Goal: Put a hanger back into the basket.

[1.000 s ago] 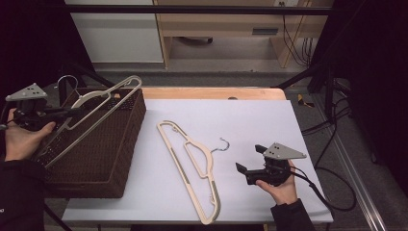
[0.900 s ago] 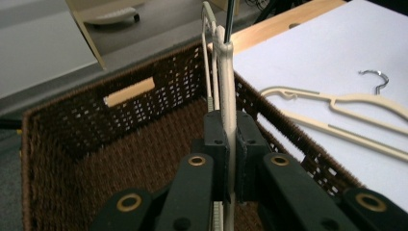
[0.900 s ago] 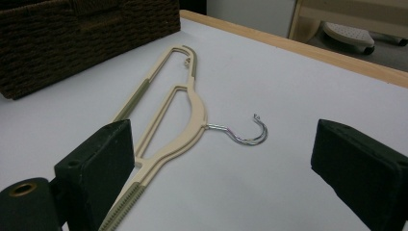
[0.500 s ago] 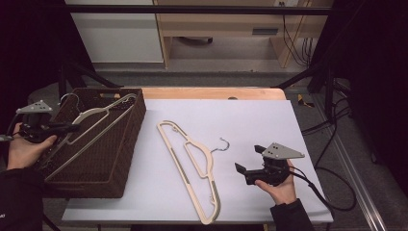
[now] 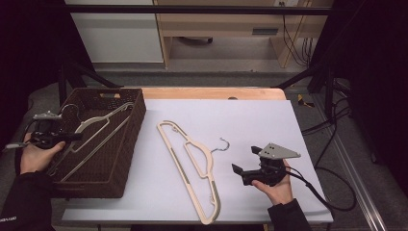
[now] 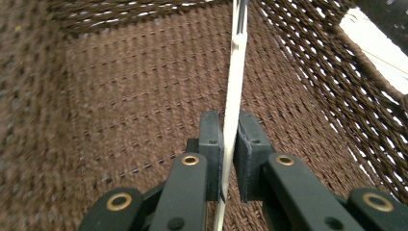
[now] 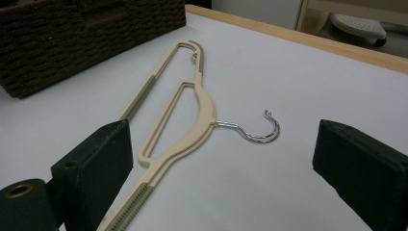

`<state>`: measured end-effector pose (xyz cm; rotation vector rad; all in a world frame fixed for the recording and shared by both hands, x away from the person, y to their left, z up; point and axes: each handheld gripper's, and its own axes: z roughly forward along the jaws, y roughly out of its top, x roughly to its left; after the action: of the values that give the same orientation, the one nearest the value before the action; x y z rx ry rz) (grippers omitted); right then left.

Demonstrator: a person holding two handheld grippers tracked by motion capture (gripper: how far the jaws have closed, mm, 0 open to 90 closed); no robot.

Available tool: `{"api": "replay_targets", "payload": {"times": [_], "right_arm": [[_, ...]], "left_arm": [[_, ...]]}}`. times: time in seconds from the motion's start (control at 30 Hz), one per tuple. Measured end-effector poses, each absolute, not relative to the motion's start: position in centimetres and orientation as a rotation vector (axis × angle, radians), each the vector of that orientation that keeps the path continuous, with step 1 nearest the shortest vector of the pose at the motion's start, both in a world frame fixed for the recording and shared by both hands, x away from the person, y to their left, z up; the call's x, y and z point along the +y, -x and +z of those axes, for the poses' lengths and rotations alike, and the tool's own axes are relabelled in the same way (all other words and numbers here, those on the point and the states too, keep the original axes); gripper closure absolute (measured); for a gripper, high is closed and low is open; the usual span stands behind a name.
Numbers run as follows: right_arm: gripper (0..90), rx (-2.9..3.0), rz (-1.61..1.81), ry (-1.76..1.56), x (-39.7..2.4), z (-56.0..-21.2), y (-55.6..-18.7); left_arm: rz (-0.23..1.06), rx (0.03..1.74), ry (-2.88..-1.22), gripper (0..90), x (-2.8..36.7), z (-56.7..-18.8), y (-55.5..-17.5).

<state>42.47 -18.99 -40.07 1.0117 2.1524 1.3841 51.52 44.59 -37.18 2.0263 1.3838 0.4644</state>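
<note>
- Cream hanger [image 5: 98, 129] sits tilted inside the brown wicker basket [image 5: 126, 149], hook end up toward the far-left corner, its long bar running down toward the near-left.
- Left tongs [image 5: 72, 137] are clamped on the hanger; in the left gripper view the thin cream strip [image 6: 234, 86] runs edge-on between the pads, which look to be pinching it with only a sliver of a gap on one side. The jaws have just been easing apart slightly, strip between them.
- My read: the hanger is being set down into the basket and release is starting. Edge-on grip makes sense: the flat plastic gives the pads two faces to bite on.
- Basket floor weave is close behind the strip in the left gripper view, so the hanger looks low in the basket; can't tell whether it's touching bottom.
- Second hanger [image 5: 190, 166] lies flat on the white desk [image 5: 269, 120], just right of the basket, metal hook [image 5: 222, 145] pointing toward the right hand.
- Right tongs [image 5: 244, 166] are wide open, holding nothing, low over the desk and aimed at that hanger; its hook [image 7: 257, 130] sits between the spread jaws, farther ahead.
- Probably staged for the next pick.
</note>
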Motion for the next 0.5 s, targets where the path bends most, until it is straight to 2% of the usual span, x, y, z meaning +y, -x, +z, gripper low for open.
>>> {"api": "replay_targets", "payload": {"times": [0.03,0.17,0.27,0.37,0.5], "right_arm": [[7.0,2.153,1.383,-1.01,-18.9,-40.1,-42.5],[6.7,2.157,1.374,-1.001,-18.8,-40.0,-42.4],[7.2,2.147,1.38,-1.012,-18.7,-39.9,-42.3],[7.3,2.136,1.388,-1.02,-18.6,-39.9,-42.3],[7.0,2.126,1.406,-1.044,-18.6,-39.9,-42.3]], "left_arm": [[0.488,1.41,-2.011,80.2,44.7,-37.2,-51.4],[0.568,1.487,-1.935,63.2,45.2,-36.9,-50.5],[0.614,1.5,-1.883,57.9,45.6,-36.5,-49.3],[0.657,1.487,-1.829,51.6,45.3,-36.0,-48.0],[0.728,1.38,-1.785,41.4,43.7,-35.1,-46.3]]}}
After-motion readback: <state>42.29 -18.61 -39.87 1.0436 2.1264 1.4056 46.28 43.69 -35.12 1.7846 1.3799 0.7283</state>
